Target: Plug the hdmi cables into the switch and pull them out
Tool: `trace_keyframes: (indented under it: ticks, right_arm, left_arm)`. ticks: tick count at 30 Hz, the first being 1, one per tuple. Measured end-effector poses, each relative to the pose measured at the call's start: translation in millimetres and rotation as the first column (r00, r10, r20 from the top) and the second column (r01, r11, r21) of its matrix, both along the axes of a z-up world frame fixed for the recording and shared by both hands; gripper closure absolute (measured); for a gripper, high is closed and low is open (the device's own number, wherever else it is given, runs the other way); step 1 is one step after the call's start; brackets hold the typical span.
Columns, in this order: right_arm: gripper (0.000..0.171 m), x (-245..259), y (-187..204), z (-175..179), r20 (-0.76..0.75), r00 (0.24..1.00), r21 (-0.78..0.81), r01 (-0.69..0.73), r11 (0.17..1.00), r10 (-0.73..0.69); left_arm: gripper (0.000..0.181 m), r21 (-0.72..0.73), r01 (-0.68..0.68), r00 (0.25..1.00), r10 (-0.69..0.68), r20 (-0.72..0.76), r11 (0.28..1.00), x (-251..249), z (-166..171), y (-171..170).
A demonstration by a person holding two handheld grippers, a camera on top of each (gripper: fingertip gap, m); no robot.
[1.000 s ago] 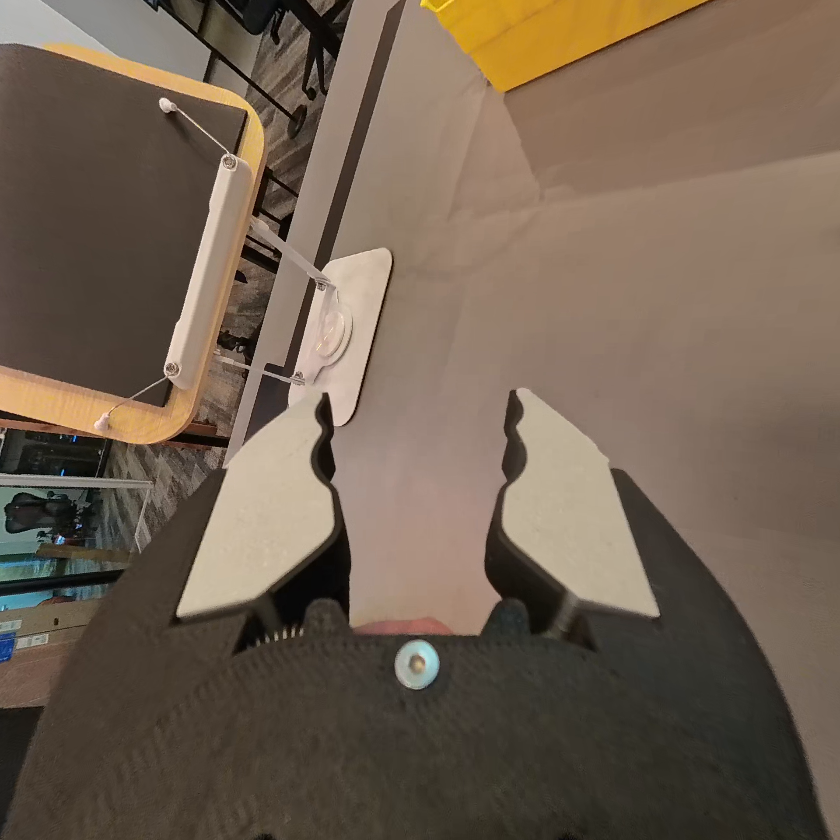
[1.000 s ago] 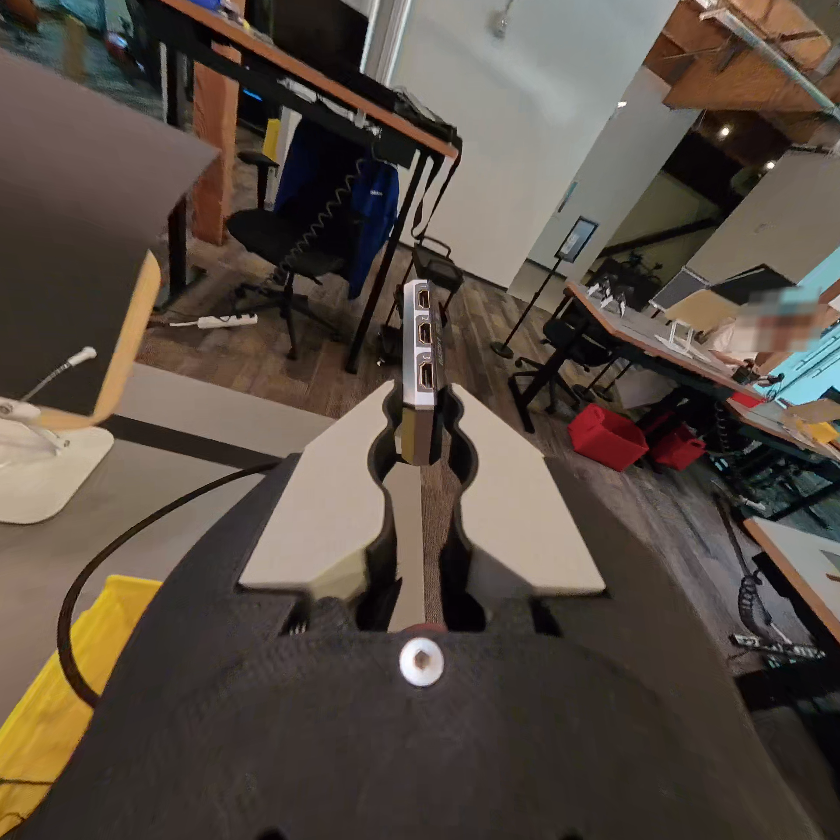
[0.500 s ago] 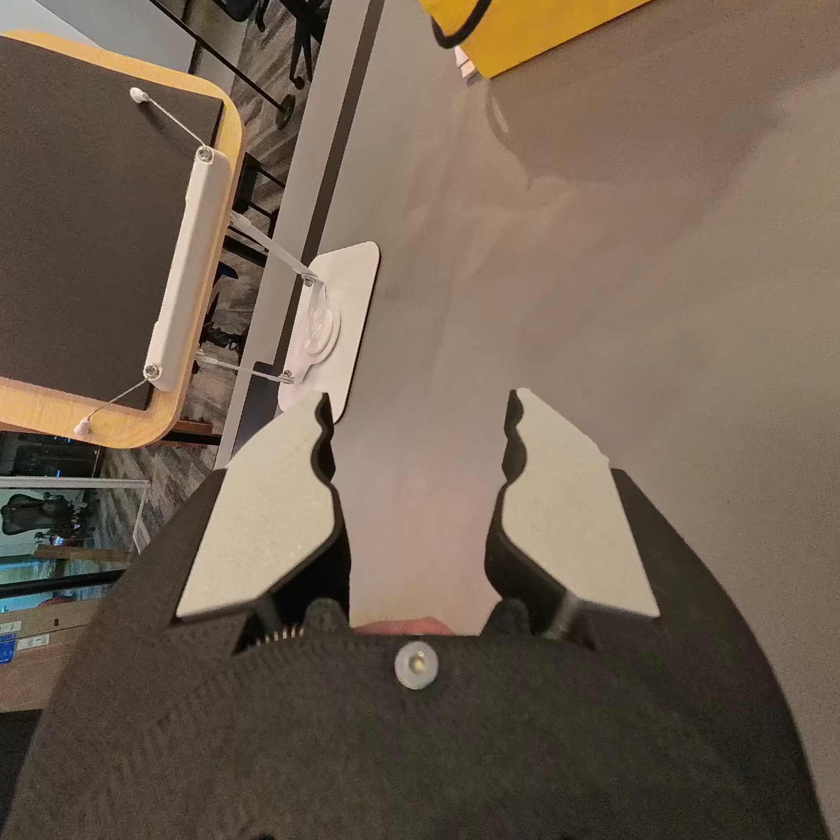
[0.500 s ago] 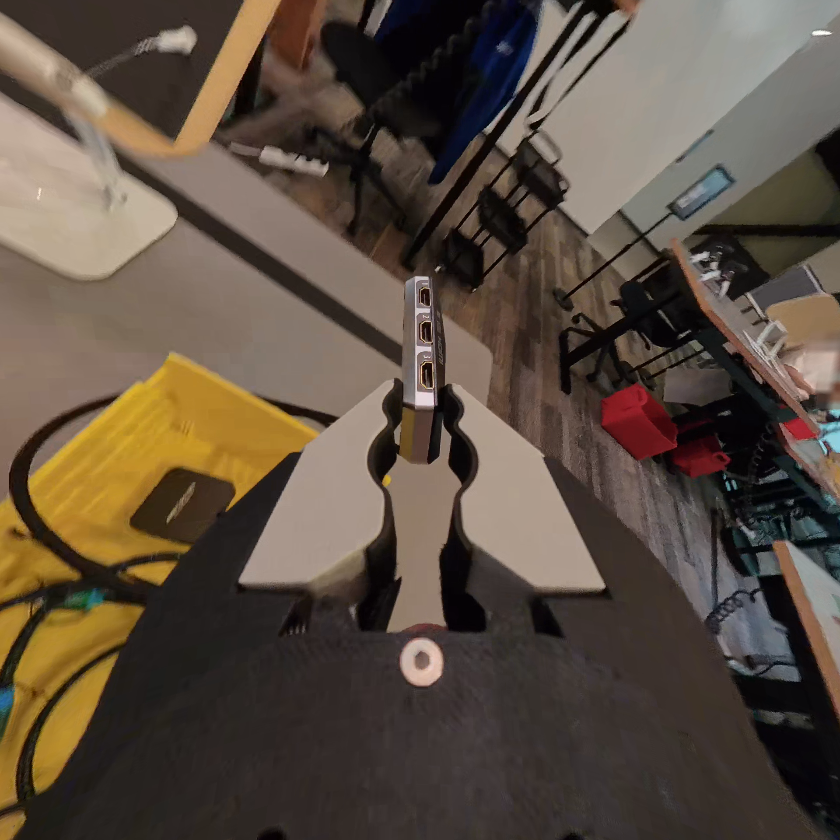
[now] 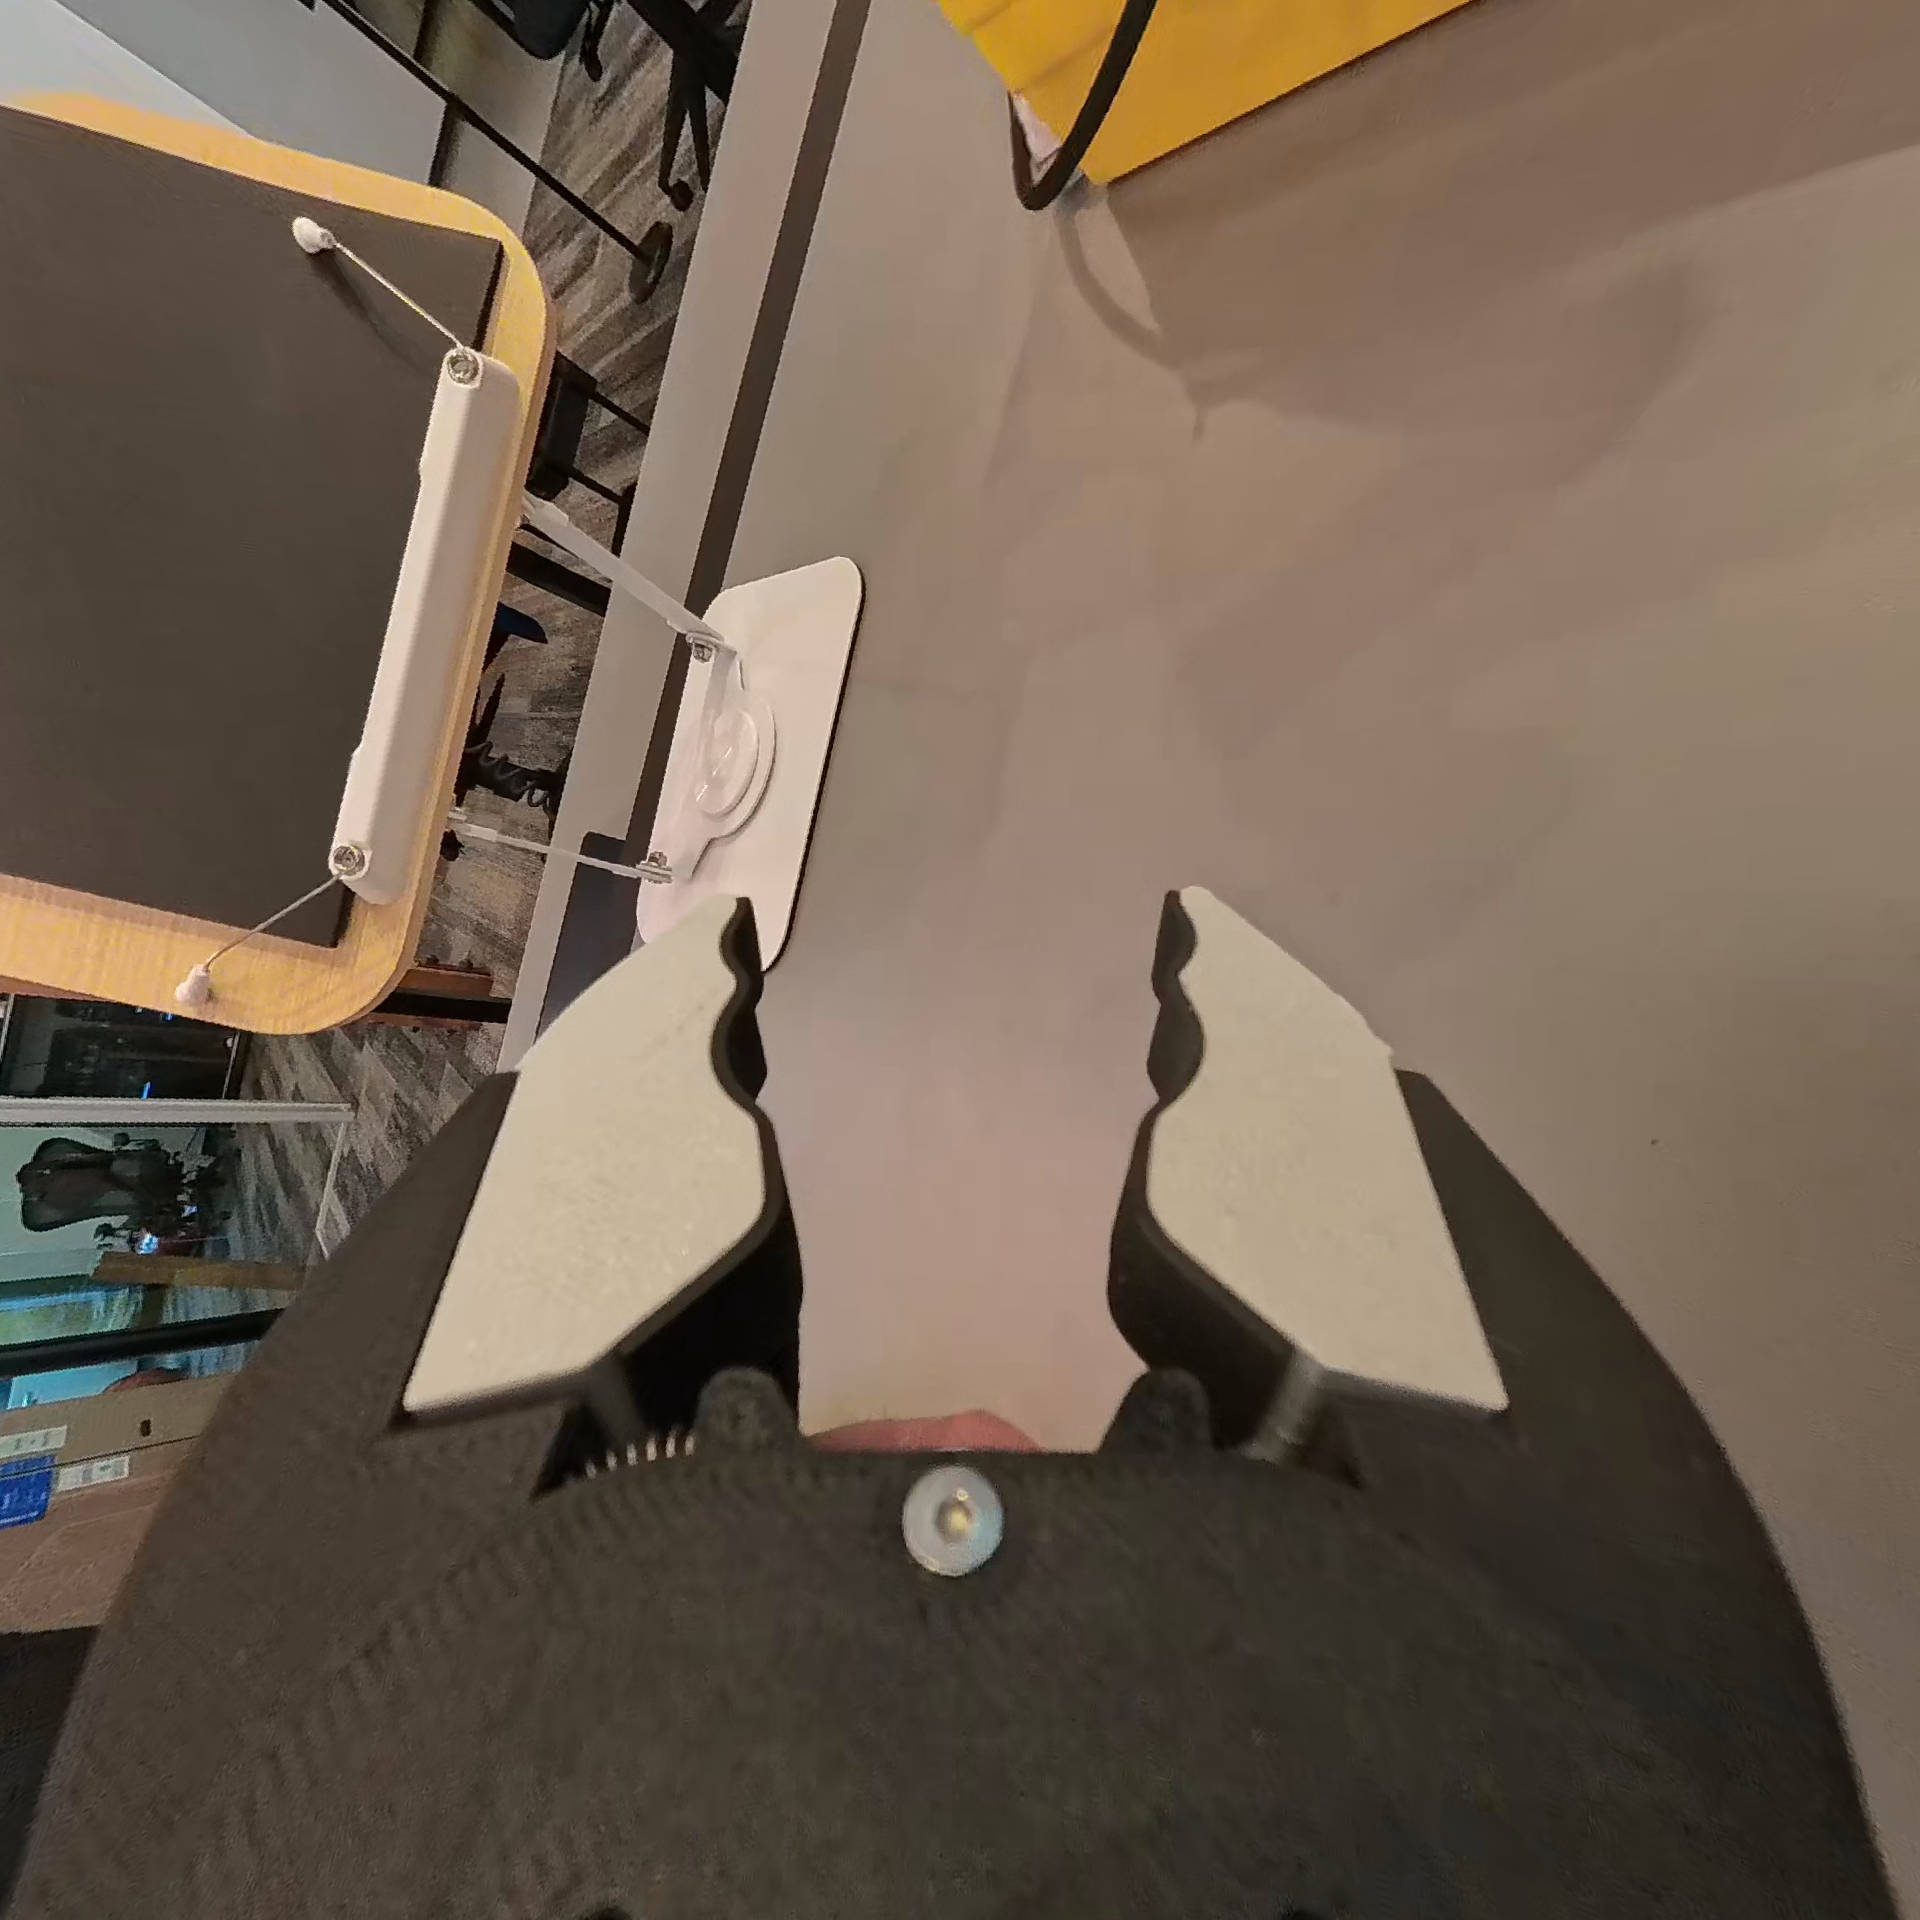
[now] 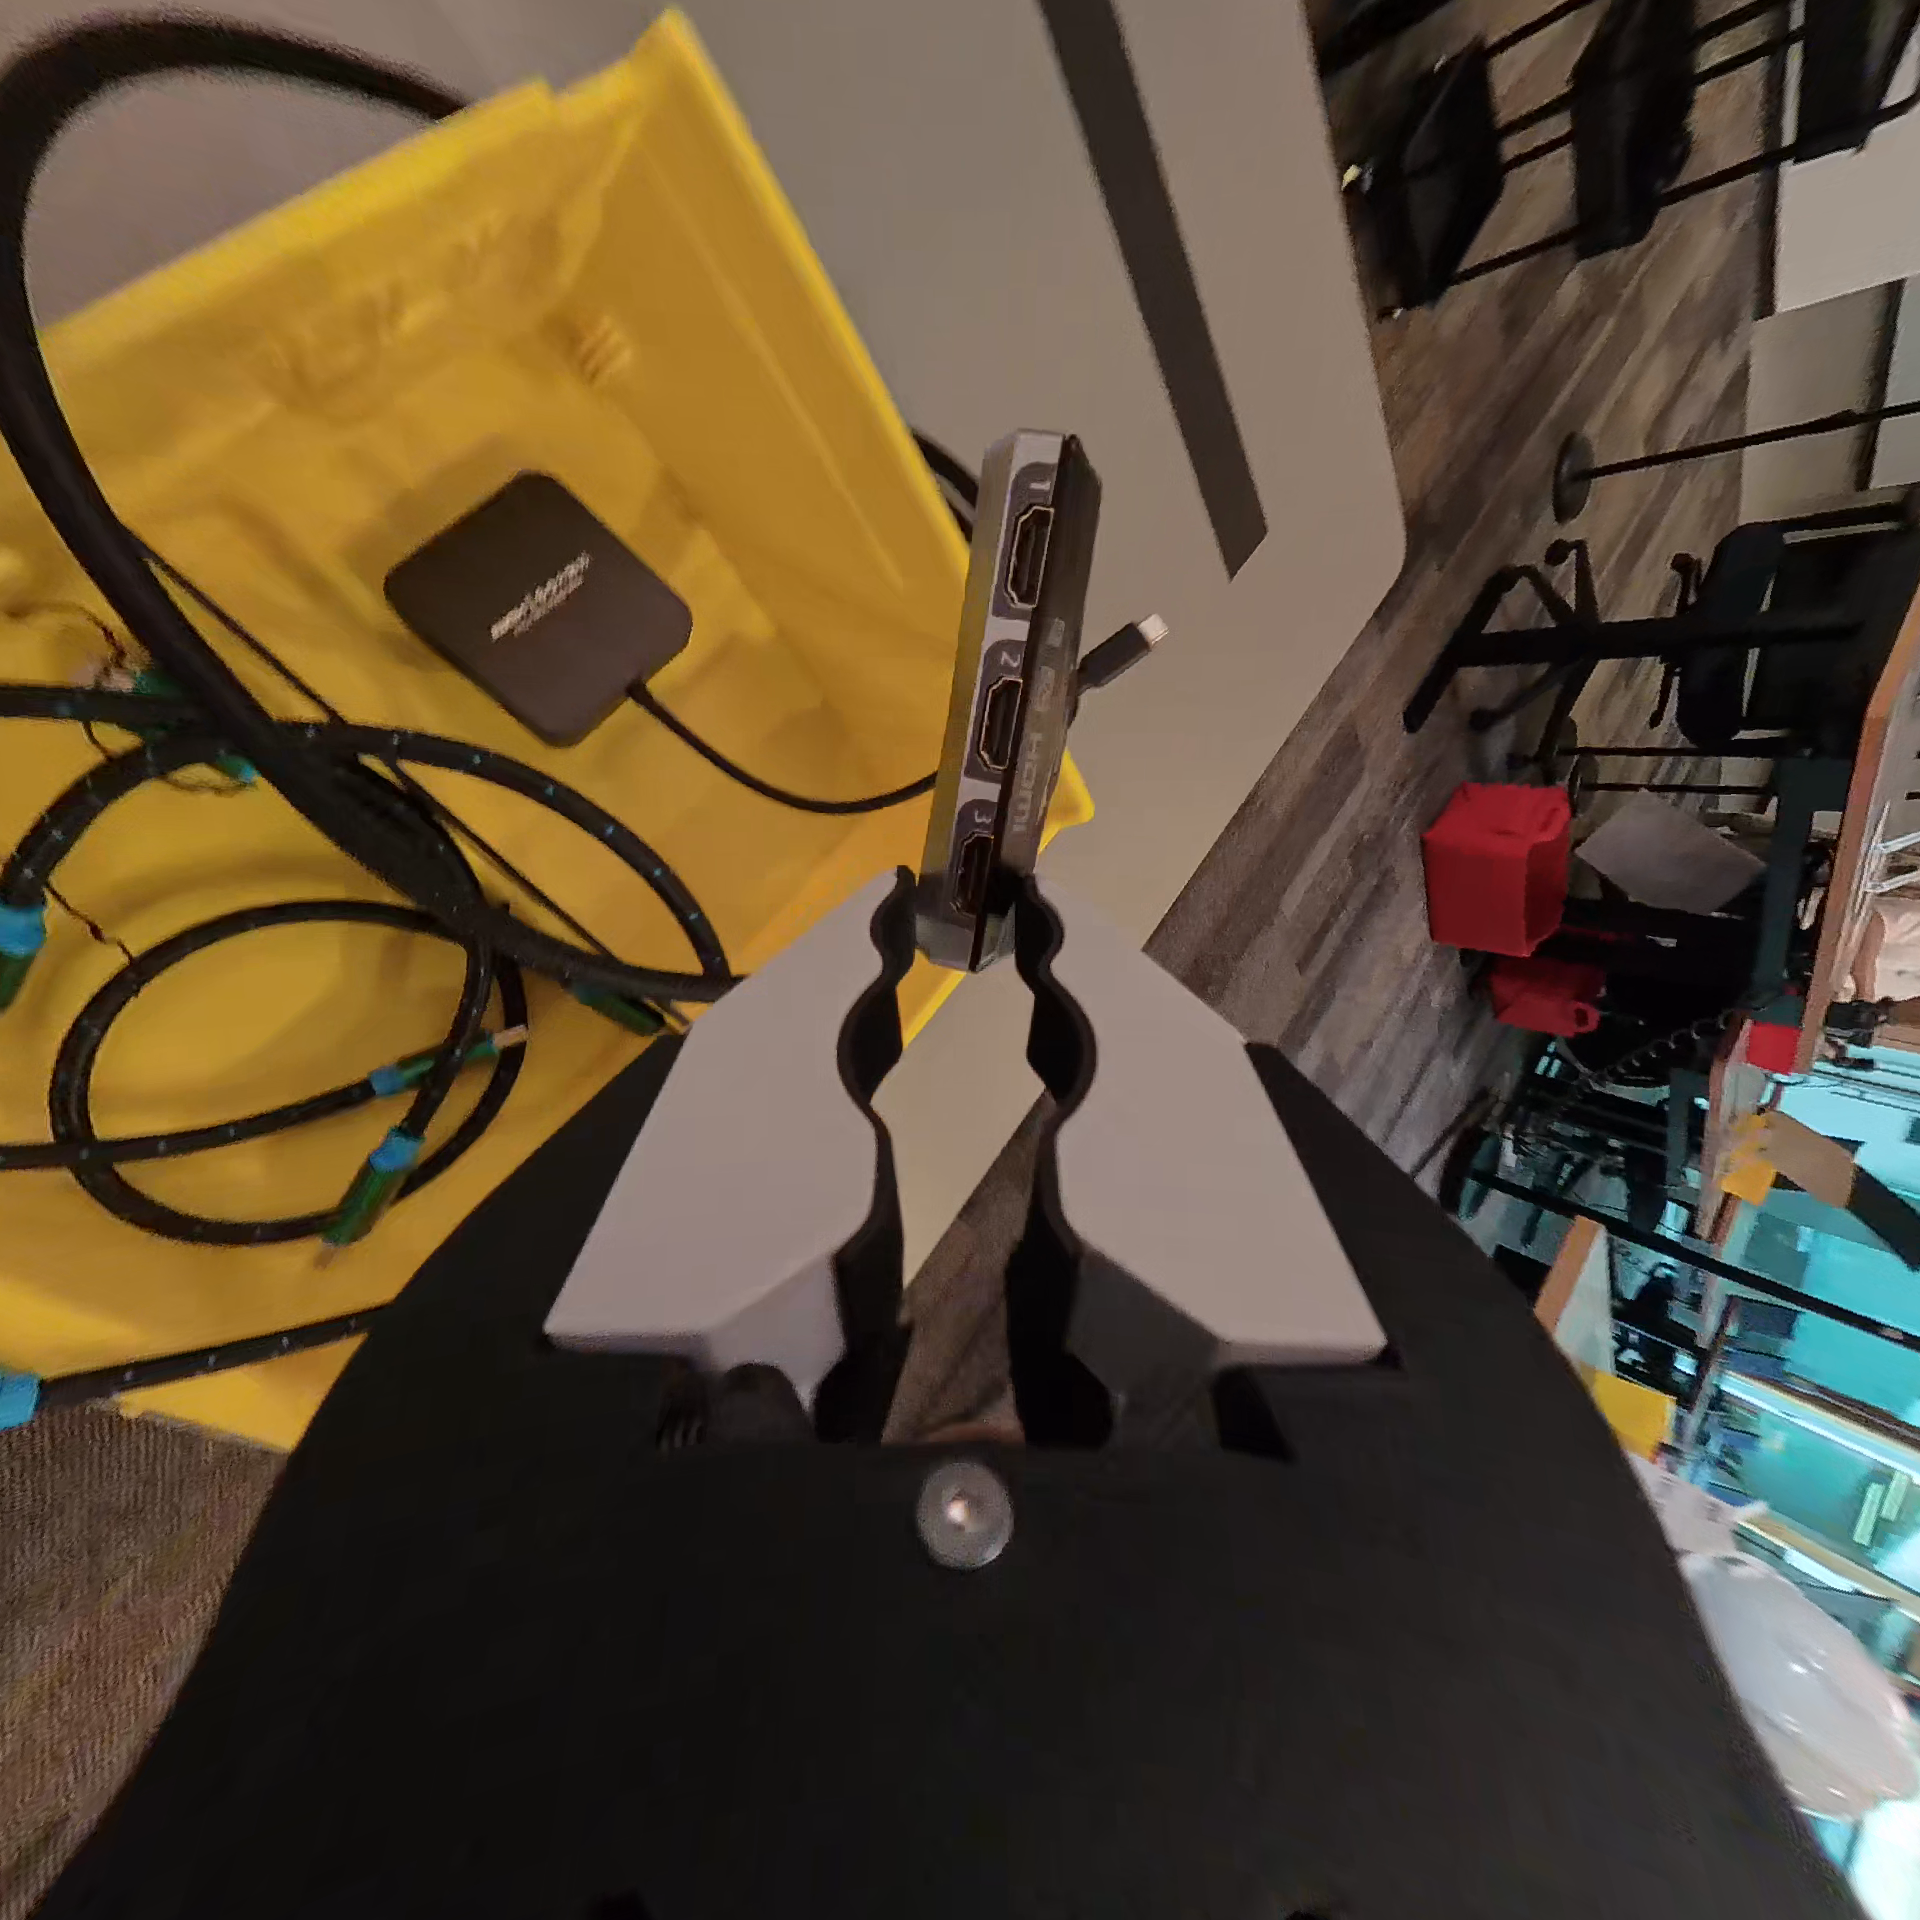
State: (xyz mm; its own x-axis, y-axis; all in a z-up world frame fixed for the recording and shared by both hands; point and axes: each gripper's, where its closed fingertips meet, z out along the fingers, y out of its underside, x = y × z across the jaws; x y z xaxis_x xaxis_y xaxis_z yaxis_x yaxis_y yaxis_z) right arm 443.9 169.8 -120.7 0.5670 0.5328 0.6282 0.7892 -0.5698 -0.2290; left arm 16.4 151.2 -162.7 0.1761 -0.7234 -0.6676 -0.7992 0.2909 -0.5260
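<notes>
Switch (image 6: 1023,665) is sitting edge-on, pinched at its lower end by the right tool (image 6: 961,920), hanging above a yellow bin (image 6: 436,436) holding coiled HDMI cables (image 6: 312,935). Left tool (image 5: 961,925) is hovering spread wide over the grey tabletop (image 5: 1455,727), gripping nothing.

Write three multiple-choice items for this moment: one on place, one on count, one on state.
1. Where do the coiled black cables lie?
A. in the yellow bin
B. on the floor
C. on a chair

2. How many ports show on the switch edge?
A. one
B. three
C. five

3. How are the left tongs?
A. shut on a cable
B. shut on the switch
C. open and empty

Key: A, the cables rest on yellow plastic; B, three openings in a row; C, bare grey table shows between them, while the right tongs pinch the switch.
</notes>
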Motion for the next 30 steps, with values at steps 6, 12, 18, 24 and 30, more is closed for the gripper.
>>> trace_keyframes:
  ticks: [6,12,18,24,30]
  right_arm:
    - [0.169,-17.4,-10.5,-42.9,0.016,0.998,-0.242,-0.062,0.968,0.068]
    - [0.171,-22.6,-10.2,-57.7,-0.034,0.999,-0.353,-0.025,0.935,0.014]
    - [0.171,-56.5,-12.0,-34.7,-0.204,0.978,-0.302,-0.111,0.947,0.049]
    - [0.143,-92.7,-11.5,-57.8,-0.197,0.966,-0.327,-0.226,0.918,0.168]
    - [0.167,-111.9,5.7,-82.7,-0.107,0.967,-0.321,-0.252,0.913,0.229]
  left_arm:
    - [0.109,-0.005,0.01,1.0,-0.01,-0.009,1.0,2.5,-3.7,-2.6]
    - [0.109,0.002,0.012,1.0,-0.012,-0.023,1.0,1.8,-6.0,-2.6]
    - [0.109,-0.013,0.009,1.0,-0.01,-0.021,1.0,0.1,-9.6,-0.5]
    - [0.109,-0.008,0.02,0.999,-0.021,-0.032,1.0,3.4,-10.8,-5.0]
    - [0.109,0.0,0.02,0.999,-0.02,-0.031,1.0,2.5,-8.0,-5.9]
